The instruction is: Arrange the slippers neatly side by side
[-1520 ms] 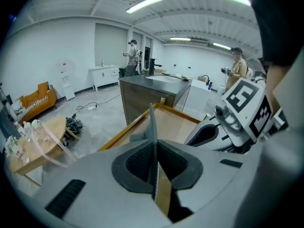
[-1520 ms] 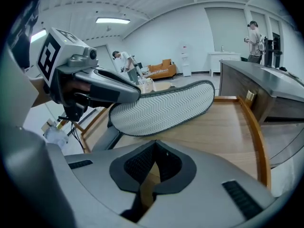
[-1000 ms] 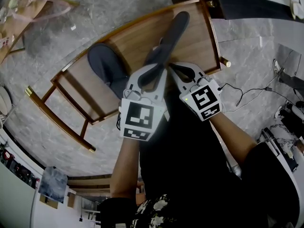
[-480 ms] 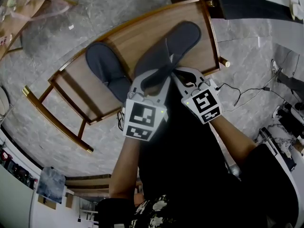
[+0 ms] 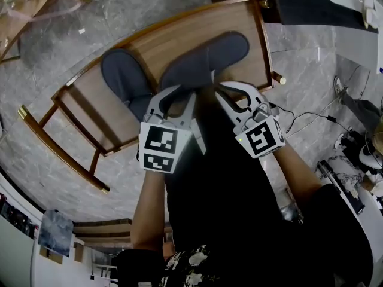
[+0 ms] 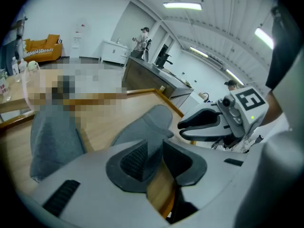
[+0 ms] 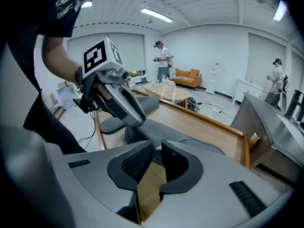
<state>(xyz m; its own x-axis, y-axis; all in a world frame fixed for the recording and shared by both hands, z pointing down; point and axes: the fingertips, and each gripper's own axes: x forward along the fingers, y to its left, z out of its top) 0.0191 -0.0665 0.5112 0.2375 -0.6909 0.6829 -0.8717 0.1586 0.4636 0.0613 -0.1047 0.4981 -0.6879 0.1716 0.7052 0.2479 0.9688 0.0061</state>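
Though set down flat, not yet parallel.

Counter [image 5: 157,45]: low, wooden, open-framed at one end, carrying both slippers.

Left slipper [image 5: 121,78]: grey, sole down, toe angled off to the picture's left.

Right slipper [image 5: 206,58]: grey, sole down, toe angled to the right, heel near its mate's, making a V.

Handling, by judgement: light, soft, floppy cloth, neither slippery nor fragile. Best taken at the heel edge or the upper's rim, then slid round rather than dangled by the toe.

Left hand-held gripper [image 6: 153,148]: jaws just opened and standing apart, right slipper's heel edge between the pad tips, pads not pressing.

Right hand-held gripper [image 7: 157,151]: jaws just parting, gap narrow, nothing between, bare wood beneath.
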